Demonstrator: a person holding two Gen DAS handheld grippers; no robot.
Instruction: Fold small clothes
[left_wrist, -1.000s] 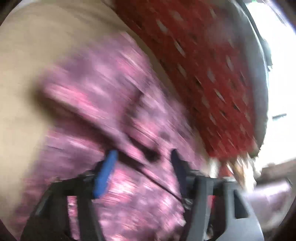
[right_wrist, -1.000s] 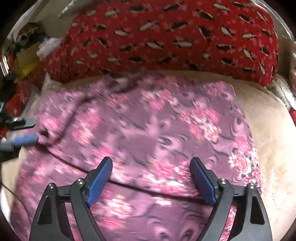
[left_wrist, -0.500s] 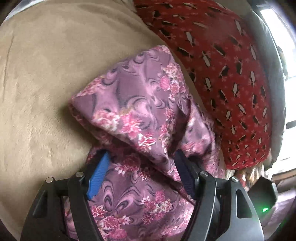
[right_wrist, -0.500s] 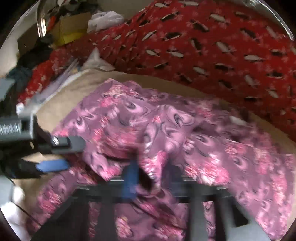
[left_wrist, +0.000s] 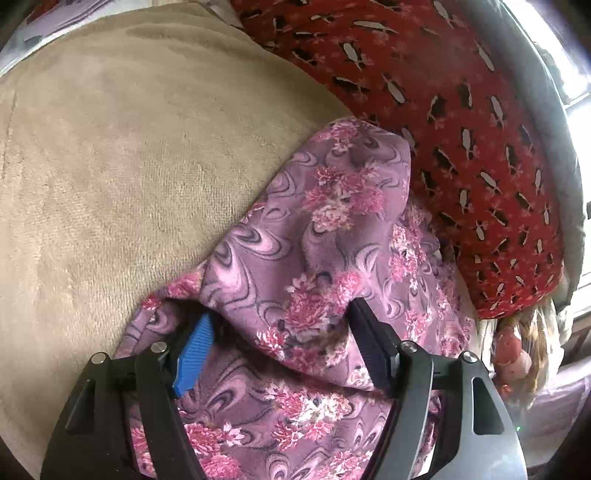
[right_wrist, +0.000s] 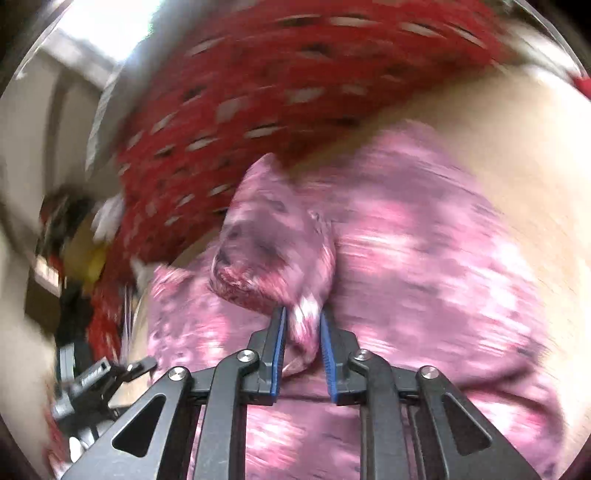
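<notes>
**Right gripper swings across with a pinched fold of the floral garment**

Since a second ago, the right gripper (right_wrist: 302, 343) has gone from spread wide above the flat cloth to narrow jaws with a bunched fold between them, and the right wrist view has swung round and blurred; the jaws are easing slightly apart at this moment, yet the blue pads (right_wrist: 279, 350) press the bunch on both sides. On the left, the picture has sharpened and the raised flap has come closer to the camera.

The beige plush blanket (left_wrist: 122, 155) covers the surface, with a red patterned cushion (left_wrist: 480, 122) along its far edge. On the blanket, against the cushion, lies the purple floral garment (left_wrist: 332, 229), partly doubled over itself, one rounded flap heaped over a lower layer.

It looks light, soft and limp, perhaps a fleecy knit: it drapes, sags and bunches wherever it is not supported, and nothing about it is fragile. A pinch on a single layer may slip or drag the layer beneath, so hems and corners are the better places to take hold, with the fold line kept taut between two grips.

The left gripper (left_wrist: 280, 343) stands spread, its pads either side of the flap's lower edge, cloth lying between them but seemingly not clamped.
</notes>
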